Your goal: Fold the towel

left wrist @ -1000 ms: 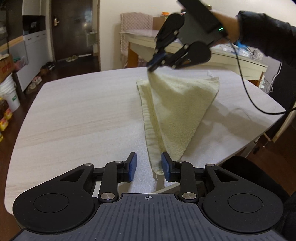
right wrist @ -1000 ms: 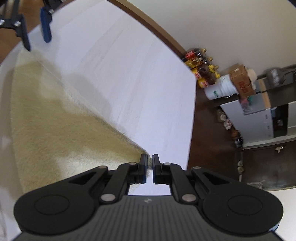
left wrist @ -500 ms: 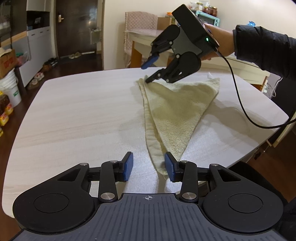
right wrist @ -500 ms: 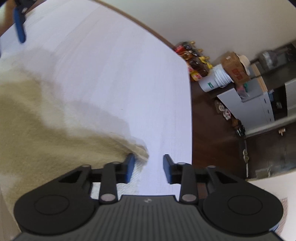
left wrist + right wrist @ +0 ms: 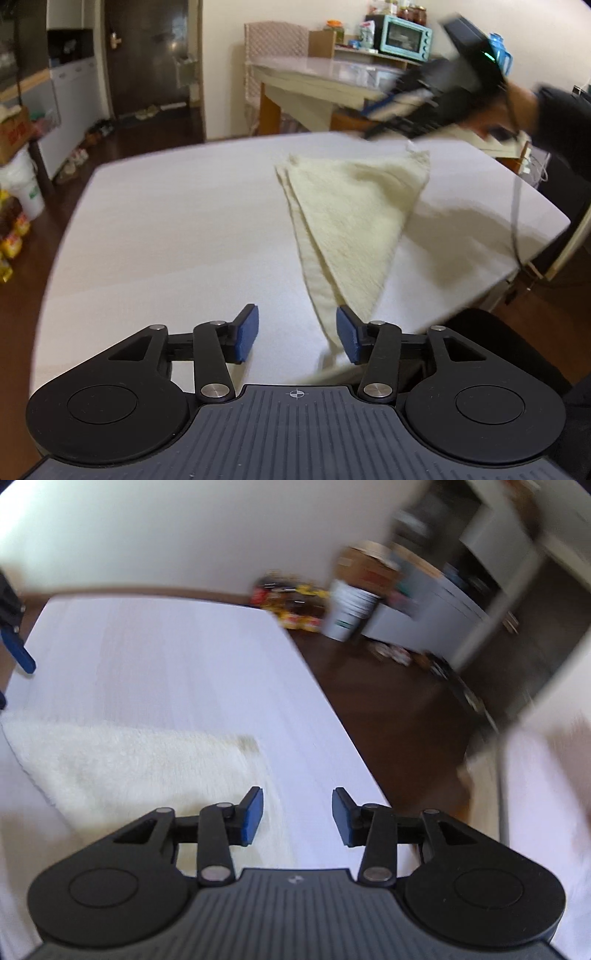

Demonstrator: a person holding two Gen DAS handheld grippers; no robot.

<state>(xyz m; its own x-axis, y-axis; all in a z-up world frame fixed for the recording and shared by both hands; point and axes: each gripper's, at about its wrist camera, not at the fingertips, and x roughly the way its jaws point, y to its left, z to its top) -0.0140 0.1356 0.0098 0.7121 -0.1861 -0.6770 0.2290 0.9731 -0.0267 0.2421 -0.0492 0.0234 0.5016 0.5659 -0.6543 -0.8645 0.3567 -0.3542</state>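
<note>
A pale yellow towel (image 5: 351,218) lies folded into a triangle on the white table (image 5: 177,229), its near tip reaching the front edge. My left gripper (image 5: 297,334) is open and empty, with the towel's near tip just ahead of its right finger. My right gripper (image 5: 297,816) is open and empty, above the towel (image 5: 129,771) near the table's far side. It also shows blurred in the left wrist view (image 5: 402,110), raised past the towel's far corner.
A second table (image 5: 325,85) with a teal toaster oven (image 5: 404,37) stands behind. A white bucket (image 5: 351,613), bottles and a cardboard box sit on the dark floor beside the table. A cable (image 5: 515,206) hangs from the right gripper.
My right gripper let go of the towel's corner, opened, then lifted and swung away to the right. The towel's top layer settled flat. My left gripper opened wider and drew back slightly.
</note>
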